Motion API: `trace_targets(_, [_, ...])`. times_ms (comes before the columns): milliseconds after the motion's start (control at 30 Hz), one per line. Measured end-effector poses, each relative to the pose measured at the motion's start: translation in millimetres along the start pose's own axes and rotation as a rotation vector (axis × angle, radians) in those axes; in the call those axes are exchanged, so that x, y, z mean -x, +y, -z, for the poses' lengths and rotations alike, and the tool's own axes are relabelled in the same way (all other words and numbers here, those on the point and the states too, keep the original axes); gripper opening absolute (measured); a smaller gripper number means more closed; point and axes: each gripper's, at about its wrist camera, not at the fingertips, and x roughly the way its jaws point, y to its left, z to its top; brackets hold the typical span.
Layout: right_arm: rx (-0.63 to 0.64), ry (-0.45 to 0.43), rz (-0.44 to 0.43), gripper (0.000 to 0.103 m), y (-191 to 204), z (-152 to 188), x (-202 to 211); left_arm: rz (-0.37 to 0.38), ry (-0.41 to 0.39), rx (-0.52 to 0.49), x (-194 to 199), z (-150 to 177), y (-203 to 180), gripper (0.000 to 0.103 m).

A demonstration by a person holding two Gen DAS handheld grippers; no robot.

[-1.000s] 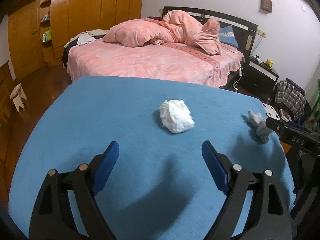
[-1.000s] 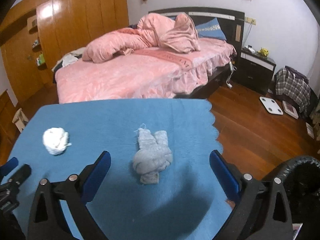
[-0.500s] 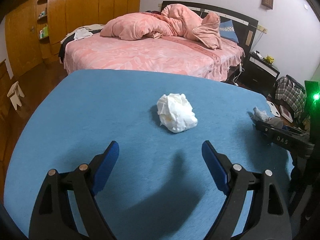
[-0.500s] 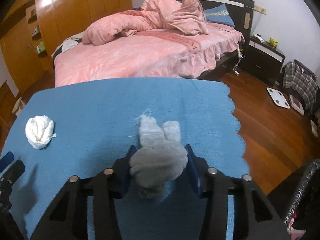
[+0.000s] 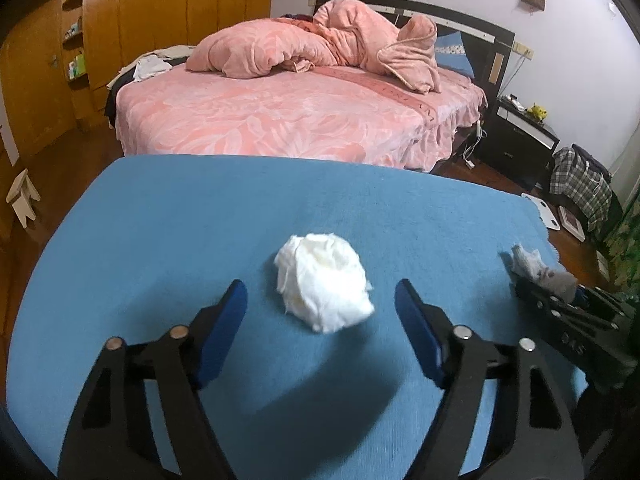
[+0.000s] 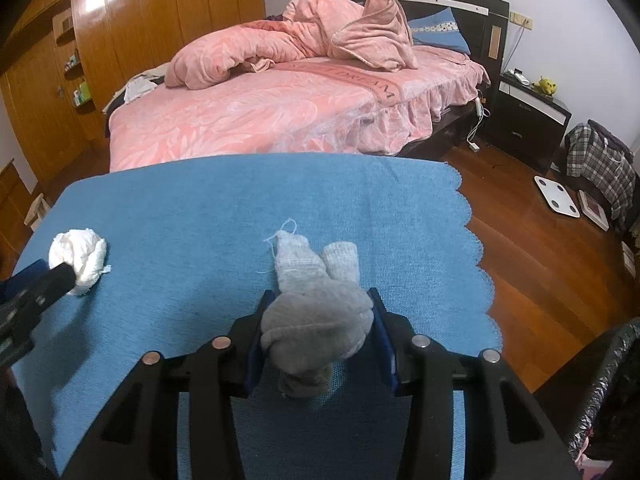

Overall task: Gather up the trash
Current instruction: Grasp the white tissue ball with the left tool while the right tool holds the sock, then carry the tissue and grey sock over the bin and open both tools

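Observation:
A crumpled white tissue wad [image 5: 324, 280] lies on the blue tablecloth [image 5: 160, 240]. My left gripper [image 5: 319, 292] straddles it with both blue pads clear of it, and its jaws are closing. In the right wrist view the same wad [image 6: 80, 252] sits at the left, with the left gripper's fingertips [image 6: 60, 276] against its near side. My right gripper [image 6: 320, 293] is shut on a balled grey sock [image 6: 316, 320], whose two ends stick out forward over the cloth. The sock [image 5: 532, 266] also shows at the right edge of the left wrist view.
A pink bed [image 6: 260, 120] stands just beyond the table. The cloth's scalloped right edge [image 6: 476, 240] drops to a wooden floor [image 6: 520, 260] with a white scale [image 6: 558, 196]. A black bin bag [image 6: 608, 380] sits low right. A dark nightstand [image 5: 520, 148] stands beside the bed.
The right gripper closed on the grey sock and sank slightly. The left gripper moved forward until the white wad sits between its fingers, which have narrowed a little.

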Motion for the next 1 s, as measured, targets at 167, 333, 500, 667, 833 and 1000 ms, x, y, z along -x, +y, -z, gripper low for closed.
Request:
trace_targets(167, [0.000,0.000,0.000,0.045,0.5,0.0,-0.2,0.001,0.034,-0.008,-16.7,-4.5,-3.6,0.052])
trace_targets(333, [0.004,0.000,0.005,0.046,-0.4,0.7,-0.8,0.007,0.040,-0.018,-19.7,-4.1,-4.6,0.039])
trace_targets(500, [0.005,0.000,0.007,0.046,0.3,1.0,-1.5,0.005,0.014,-0.017,-12.1,-2.5,-5.3,0.034])
trace_targets(667, [0.006,0.001,0.009,0.046,-0.1,1.0,-1.5,0.011,-0.002,0.000,-3.3,1.3,-4.5,0.033])
trace_targets(833, [0.009,0.002,0.013,0.046,0.6,1.4,-1.8,0.011,0.000,0.008,0.8,5.8,-2.5,0.033])
trace_targets(1000, [0.021,0.003,0.029,0.045,3.8,1.1,-1.8,0.012,-0.006,0.014,9.7,7.0,-1.7,0.033])
